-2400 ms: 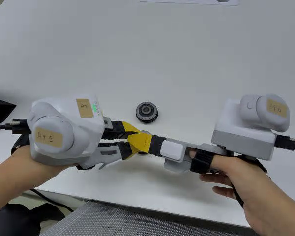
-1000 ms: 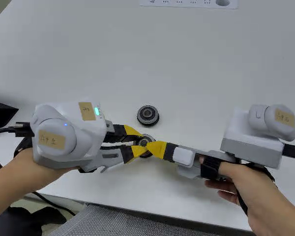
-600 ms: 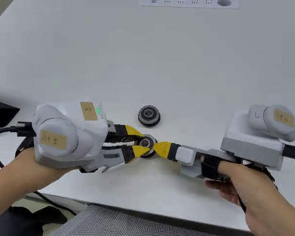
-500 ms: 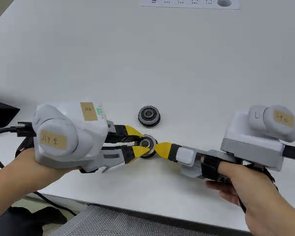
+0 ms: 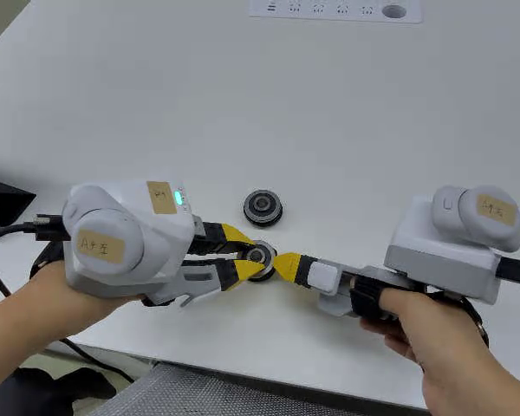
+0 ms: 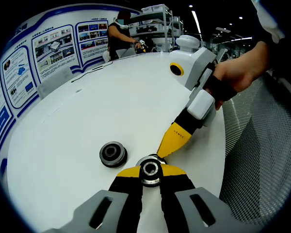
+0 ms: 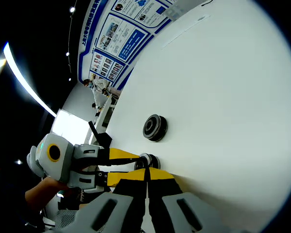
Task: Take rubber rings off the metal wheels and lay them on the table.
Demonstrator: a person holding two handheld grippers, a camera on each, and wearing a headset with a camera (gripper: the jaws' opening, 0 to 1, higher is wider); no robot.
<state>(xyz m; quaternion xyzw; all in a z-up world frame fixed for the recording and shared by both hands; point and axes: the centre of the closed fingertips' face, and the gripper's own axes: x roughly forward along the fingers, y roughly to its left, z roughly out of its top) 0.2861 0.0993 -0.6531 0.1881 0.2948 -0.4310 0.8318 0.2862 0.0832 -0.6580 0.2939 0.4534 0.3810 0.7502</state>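
My left gripper (image 5: pixel 251 257) is shut on a small metal wheel (image 5: pixel 261 254) with a black rubber ring, held just above the table near its front edge. In the left gripper view the wheel (image 6: pixel 151 170) sits between the yellow fingertips (image 6: pixel 127 172). My right gripper (image 5: pixel 280 261) comes in from the right, jaws shut, its pointed yellow tips against the wheel's rim (image 7: pixel 147 159). Whether they pinch the rubber ring I cannot tell. A second wheel (image 5: pixel 263 207) with its black ring lies flat on the table just behind.
The white table (image 5: pixel 329 104) stretches far and wide beyond the wheels. A power strip (image 5: pixel 334 9) lies at its far edge. A black stand and cable (image 5: pixel 0 195) sit at the left. The table's front edge runs close below both grippers.
The right gripper's tips have slid back to the right, from covering the held wheel to touching its right rim. The left gripper and the lying wheel have stayed put.
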